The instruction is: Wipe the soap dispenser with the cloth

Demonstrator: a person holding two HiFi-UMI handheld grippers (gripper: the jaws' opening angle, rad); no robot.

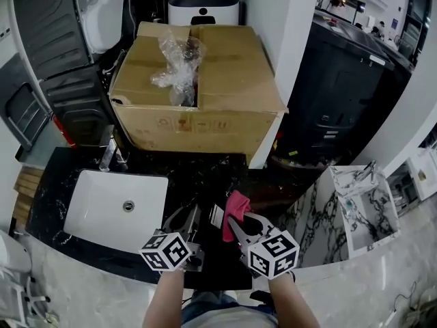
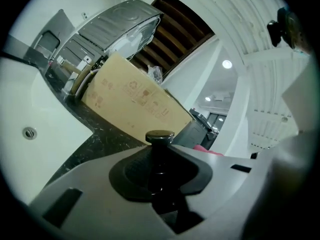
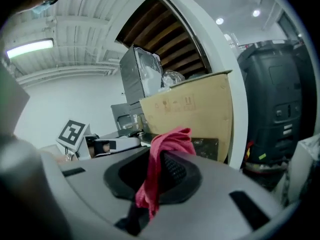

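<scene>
Dispenser and cloth both gripped, close together.
We find the left gripper (image 2: 160, 176) clamped on the dark soap dispenser (image 2: 159, 138) and the right gripper (image 3: 160, 181), at its three o'clock, clamped on the red cloth (image 3: 167, 144). Advised: hold the bottle firm and press the cloth around it. Black surface (image 1: 198, 173); sink (image 1: 87, 183) at nine o'clock, cardboard box (image 1: 225, 108) at twelve.

L gripper (image 1: 192, 214) clamps soap dispenser (image 2: 159, 151), R gripper (image 1: 232, 225) pinches cloth (image 3: 161, 156), both side-by-side.

The left gripper (image 1: 190, 216) and right gripper (image 1: 231, 219) each carry a white cube (image 1: 166, 251) printed with black square markers. Their jaws are pale grey shells with dark slots and black ribbed pads (image 3: 175, 170). The person wears blue denim (image 1: 205, 307).
</scene>
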